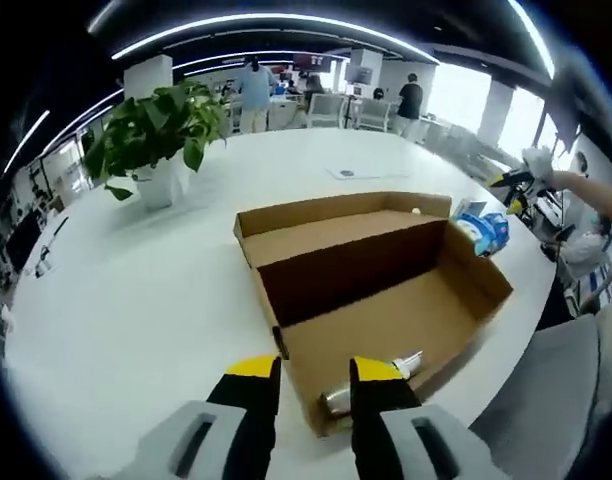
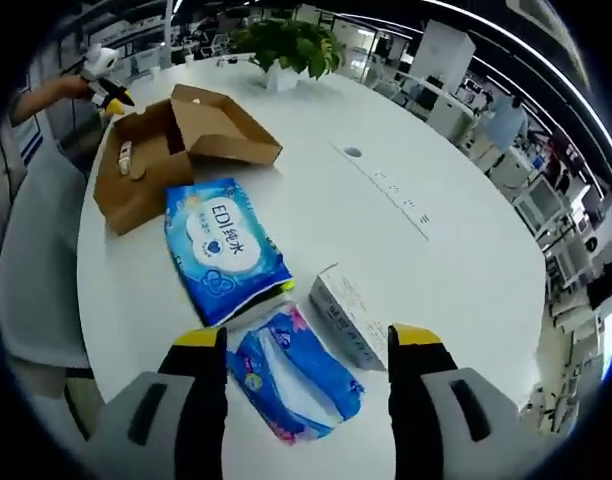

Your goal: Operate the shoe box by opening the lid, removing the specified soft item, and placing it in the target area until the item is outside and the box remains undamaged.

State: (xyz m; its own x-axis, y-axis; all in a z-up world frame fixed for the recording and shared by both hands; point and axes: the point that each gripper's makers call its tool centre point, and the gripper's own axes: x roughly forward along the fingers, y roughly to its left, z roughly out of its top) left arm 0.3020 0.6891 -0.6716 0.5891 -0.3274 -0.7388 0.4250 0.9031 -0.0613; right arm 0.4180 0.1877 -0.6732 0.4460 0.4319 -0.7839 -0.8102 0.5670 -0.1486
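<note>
The brown cardboard shoe box point(image 1: 386, 300) lies open on the white table point(image 1: 136, 300), its lid point(image 1: 336, 215) folded back. A silvery item point(image 1: 409, 362) rests inside at the near wall. My left gripper point(image 1: 316, 370) hovers at the box's near corner, jaws a little apart with nothing clearly held. In the right gripper view the box point(image 2: 146, 190) is far left, beside my left gripper point(image 2: 106, 88). My right gripper point(image 2: 311, 340) is wide open over a soft blue-and-pink tissue pack point(image 2: 296, 385). A blue wet-wipe pack point(image 2: 226, 250) lies between it and the box.
A small white carton point(image 2: 351, 315) sits just right of the tissue pack. A potted plant point(image 1: 156, 130) stands at the table's far side. A grey chair point(image 1: 546, 400) is by the table edge. People stand far off in the office.
</note>
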